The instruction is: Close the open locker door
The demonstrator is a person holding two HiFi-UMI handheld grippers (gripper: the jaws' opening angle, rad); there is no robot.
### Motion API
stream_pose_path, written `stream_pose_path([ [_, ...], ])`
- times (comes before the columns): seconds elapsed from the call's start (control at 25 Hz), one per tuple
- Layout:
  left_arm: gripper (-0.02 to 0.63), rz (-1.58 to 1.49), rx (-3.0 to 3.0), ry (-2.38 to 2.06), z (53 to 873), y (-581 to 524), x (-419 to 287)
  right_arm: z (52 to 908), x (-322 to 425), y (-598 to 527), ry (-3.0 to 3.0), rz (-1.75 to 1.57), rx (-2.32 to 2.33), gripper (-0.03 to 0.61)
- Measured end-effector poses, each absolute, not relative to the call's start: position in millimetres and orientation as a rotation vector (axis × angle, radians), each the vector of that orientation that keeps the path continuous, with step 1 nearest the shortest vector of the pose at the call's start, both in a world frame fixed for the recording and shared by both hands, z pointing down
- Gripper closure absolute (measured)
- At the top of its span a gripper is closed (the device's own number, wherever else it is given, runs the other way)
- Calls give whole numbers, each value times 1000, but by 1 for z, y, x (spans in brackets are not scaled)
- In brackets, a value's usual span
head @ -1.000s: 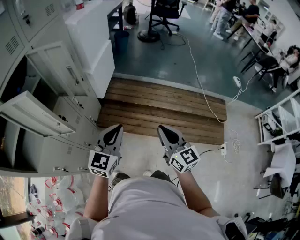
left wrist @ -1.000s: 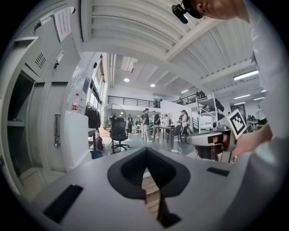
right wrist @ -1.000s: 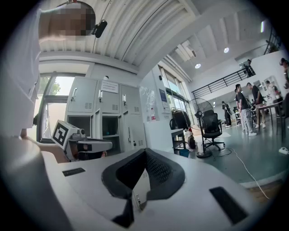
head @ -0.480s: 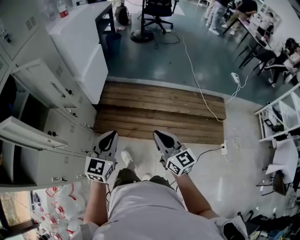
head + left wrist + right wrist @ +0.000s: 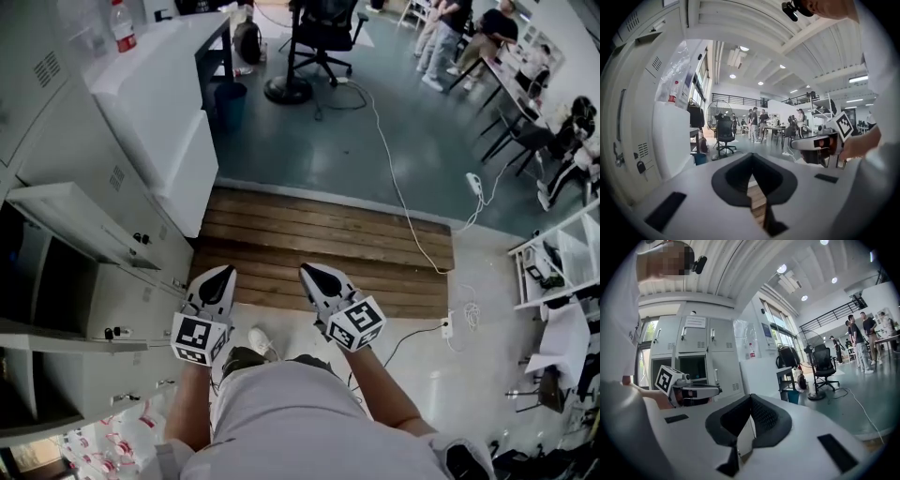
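On the left, the locker bank sits lower and closer in the head view than a second ago. The person has walked forward along it, with a shoe out in front. No door is touched yet, so I judge the closing hasn't begun. One open locker door juts out ahead and to the left of the left gripper, near but apart; a second open door stands level with it. The left gripper's jaws are pressed together on nothing. The right gripper, just beside it, is closed and empty too.
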State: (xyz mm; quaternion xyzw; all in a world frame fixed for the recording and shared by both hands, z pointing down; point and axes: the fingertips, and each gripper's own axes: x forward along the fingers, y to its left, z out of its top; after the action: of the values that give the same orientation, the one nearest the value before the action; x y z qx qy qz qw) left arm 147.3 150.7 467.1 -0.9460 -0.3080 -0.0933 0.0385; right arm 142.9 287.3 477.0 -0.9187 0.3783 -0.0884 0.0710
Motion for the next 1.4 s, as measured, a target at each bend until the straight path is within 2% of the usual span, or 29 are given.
stream_pose_path([
  [0.2,611,-298,-2908,-901,470,113,189,476,203,229,1264,-258,-2712,569],
  [0.52,611,-366,-3018,-599,477,38,203,474,248,128,1635,-292,-2530,569],
  [0.96,611,-425,-3134,-48,483,-24,179,477,253,30,2150,-353,-2167,569],
  [1.4,611,-421,-3133,551,483,-54,119,483,230,-23,2505,-353,-1832,547],
])
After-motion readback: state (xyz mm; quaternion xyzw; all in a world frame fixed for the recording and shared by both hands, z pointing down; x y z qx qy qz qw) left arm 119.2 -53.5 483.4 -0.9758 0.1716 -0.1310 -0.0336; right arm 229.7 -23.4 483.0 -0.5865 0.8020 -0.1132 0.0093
